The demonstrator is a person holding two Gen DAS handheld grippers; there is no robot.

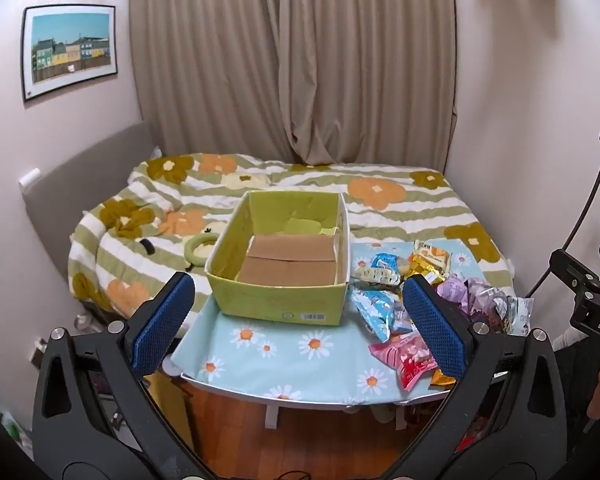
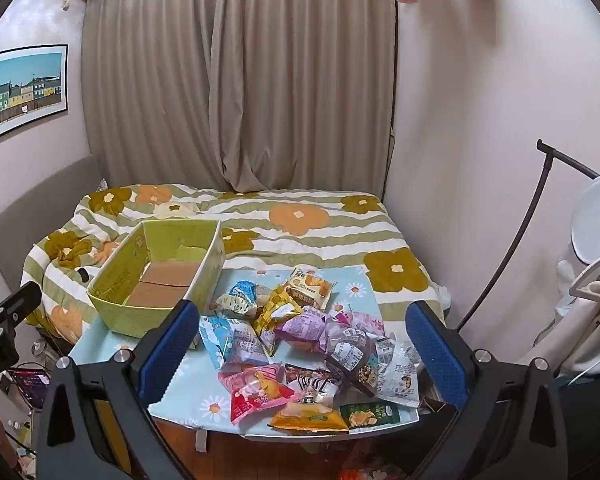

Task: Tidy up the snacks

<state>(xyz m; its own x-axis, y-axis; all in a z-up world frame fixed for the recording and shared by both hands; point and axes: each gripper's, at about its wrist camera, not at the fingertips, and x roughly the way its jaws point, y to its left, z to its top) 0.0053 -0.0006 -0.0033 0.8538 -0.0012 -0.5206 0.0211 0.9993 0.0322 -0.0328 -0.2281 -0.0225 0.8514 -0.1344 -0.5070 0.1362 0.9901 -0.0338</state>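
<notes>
Daisy-cloth table: green box, snack packets.

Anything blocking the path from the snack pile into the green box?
Nothing visible. The green box is open-topped and empty, directly left of the snack pile on the table. Right gripper and left gripper are open, holding nothing.

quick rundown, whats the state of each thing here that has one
green box: open-topped, upright, nothing inside, bare cardboard floor showing
snack packets: loose heap on the table right of the box, none inside it
table: covered by a daisy-print cloth
left gripper: open, holding nothing
right gripper: open, holding nothing
curtain: drawn shut
</notes>
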